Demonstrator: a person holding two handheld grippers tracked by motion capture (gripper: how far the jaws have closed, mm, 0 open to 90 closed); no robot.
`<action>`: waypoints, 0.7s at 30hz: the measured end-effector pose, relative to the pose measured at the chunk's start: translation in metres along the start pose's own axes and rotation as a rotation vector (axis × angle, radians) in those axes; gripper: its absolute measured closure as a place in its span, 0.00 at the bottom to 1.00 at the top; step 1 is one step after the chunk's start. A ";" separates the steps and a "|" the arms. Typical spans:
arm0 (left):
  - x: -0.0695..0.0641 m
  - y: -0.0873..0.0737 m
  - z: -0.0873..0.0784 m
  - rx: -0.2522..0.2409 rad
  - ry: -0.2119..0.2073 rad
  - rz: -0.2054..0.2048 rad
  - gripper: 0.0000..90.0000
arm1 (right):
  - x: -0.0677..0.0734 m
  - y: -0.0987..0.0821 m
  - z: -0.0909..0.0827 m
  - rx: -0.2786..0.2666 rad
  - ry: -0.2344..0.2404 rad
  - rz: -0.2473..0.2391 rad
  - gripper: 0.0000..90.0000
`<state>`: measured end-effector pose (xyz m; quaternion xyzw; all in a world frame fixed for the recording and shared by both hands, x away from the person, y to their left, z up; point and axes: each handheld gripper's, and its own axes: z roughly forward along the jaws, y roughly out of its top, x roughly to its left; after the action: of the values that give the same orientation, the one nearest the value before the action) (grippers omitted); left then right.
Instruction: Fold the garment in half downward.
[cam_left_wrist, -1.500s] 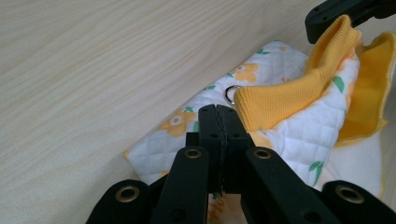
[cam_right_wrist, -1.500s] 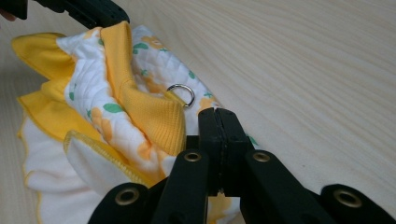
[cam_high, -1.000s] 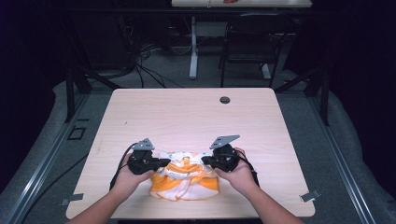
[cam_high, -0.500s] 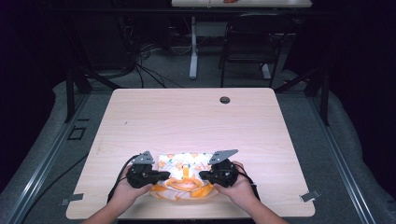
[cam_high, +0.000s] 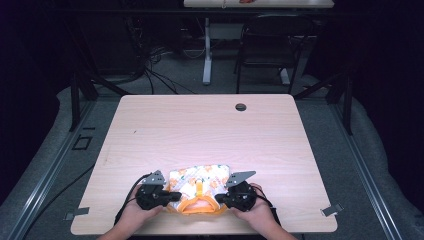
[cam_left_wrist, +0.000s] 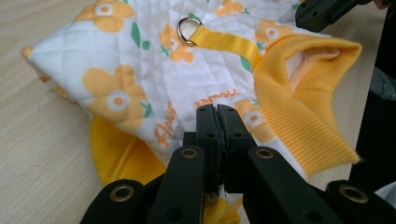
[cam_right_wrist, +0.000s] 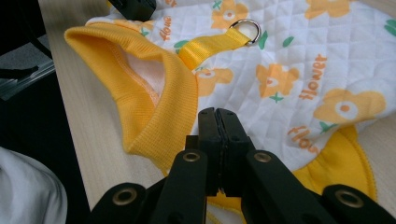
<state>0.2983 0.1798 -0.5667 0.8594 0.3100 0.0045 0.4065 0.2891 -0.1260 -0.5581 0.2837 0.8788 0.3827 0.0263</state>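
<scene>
garment (cam_high: 199, 186) | long axis across table | collar (cam_high: 196, 206) toward person

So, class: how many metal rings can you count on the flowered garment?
1: the metal ring sits at the end of the yellow strap on the quilted garment. Others may be hidden underneath.

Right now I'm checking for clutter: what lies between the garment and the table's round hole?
Bare tabletop lies between the garment and the hole, seen in the high view.

Each claw's tips hide the cloth between them; the garment (cam_high: 197, 189) lower hem is cut off in both gripper views
</scene>
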 end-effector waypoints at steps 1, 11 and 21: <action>0.001 -0.001 0.000 -0.003 0.000 -0.004 0.98 | 0.000 -0.001 0.001 -0.006 0.000 0.005 0.99; 0.000 -0.007 0.003 -0.014 0.019 0.021 0.98 | 0.002 -0.010 0.008 0.025 -0.008 -0.001 0.99; 0.002 -0.004 0.007 -0.006 0.039 0.027 0.99 | -0.004 -0.010 0.011 0.037 0.011 0.019 0.99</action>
<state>0.2996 0.1777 -0.5743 0.8620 0.3062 0.0275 0.4029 0.2907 -0.1265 -0.5734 0.2905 0.8830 0.3684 0.0124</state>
